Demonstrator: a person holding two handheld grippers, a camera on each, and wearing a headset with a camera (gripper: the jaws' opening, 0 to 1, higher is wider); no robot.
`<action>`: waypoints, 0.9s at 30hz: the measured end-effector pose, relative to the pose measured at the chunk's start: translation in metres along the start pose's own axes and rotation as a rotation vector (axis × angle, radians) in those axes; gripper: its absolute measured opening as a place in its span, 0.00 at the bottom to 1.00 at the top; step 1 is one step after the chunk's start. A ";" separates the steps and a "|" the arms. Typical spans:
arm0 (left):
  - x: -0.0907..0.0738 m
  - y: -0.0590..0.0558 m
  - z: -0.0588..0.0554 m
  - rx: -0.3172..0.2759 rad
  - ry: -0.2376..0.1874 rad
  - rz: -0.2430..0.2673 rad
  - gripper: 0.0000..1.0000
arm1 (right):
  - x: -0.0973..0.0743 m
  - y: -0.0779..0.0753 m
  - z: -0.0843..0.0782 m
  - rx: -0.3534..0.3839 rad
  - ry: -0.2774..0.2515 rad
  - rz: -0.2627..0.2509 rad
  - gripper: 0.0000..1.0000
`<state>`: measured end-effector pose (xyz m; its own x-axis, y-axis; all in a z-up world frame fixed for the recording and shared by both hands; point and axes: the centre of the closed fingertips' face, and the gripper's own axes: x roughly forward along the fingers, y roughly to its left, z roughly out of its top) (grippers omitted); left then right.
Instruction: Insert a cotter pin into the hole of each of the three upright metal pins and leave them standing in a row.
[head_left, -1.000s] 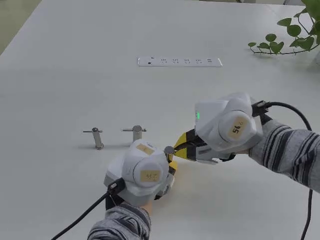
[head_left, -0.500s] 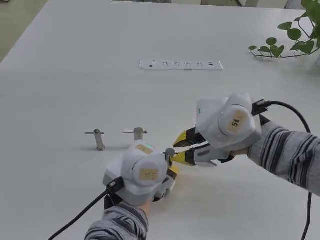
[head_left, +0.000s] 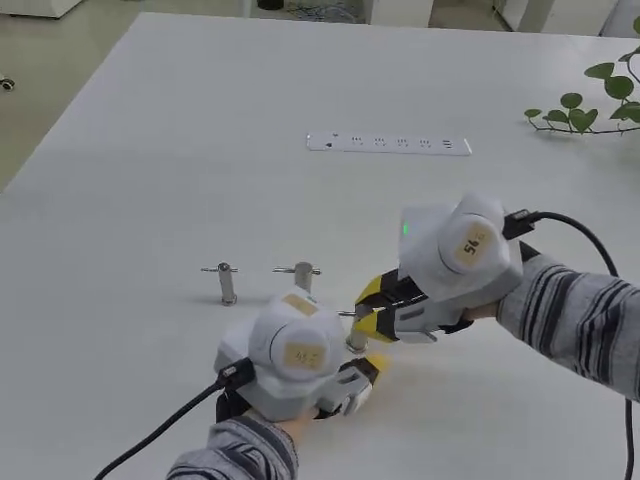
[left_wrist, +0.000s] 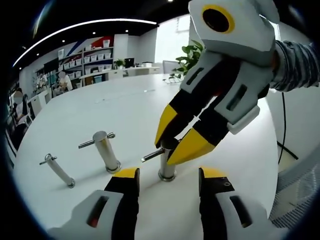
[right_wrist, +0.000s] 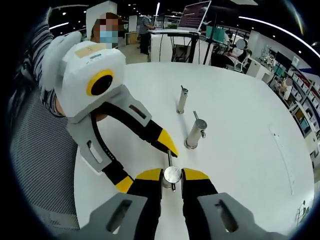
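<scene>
Three metal pins stand in a row on the white table (head_left: 150, 180). The first pin (head_left: 227, 284) and second pin (head_left: 303, 276) each carry a cotter pin across the top. My right gripper (head_left: 368, 308) is shut on the head of the third pin (right_wrist: 172, 174), and a cotter pin (left_wrist: 150, 156) pokes out of that pin's hole. My left gripper (left_wrist: 169, 175) is open, its yellow tips on either side of the third pin's base (left_wrist: 167, 170) without touching it.
A white power strip (head_left: 388, 144) lies further back on the table. A leafy plant (head_left: 590, 105) reaches in from the far right. Black cables trail from both grippers towards the near edge.
My right gripper has moved left onto the third pin's head, and the cotter pin now sits in the hole. The head camera has shifted.
</scene>
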<state>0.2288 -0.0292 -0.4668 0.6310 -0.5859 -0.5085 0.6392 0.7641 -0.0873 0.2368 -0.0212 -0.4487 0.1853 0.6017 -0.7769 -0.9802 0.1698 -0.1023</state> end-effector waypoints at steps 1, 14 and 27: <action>-0.001 0.000 0.001 0.000 -0.001 -0.003 0.47 | -0.001 0.000 0.000 0.026 0.000 0.009 0.09; -0.027 0.004 0.009 -0.006 -0.026 -0.028 0.58 | -0.003 -0.010 0.004 0.012 0.028 0.047 0.08; -0.053 0.024 0.019 0.011 -0.047 -0.024 0.68 | -0.009 -0.041 0.000 0.008 0.068 0.024 0.08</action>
<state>0.2192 0.0151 -0.4261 0.6352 -0.6160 -0.4659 0.6590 0.7469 -0.0890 0.2750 -0.0330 -0.4376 0.1565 0.5516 -0.8193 -0.9836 0.1621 -0.0788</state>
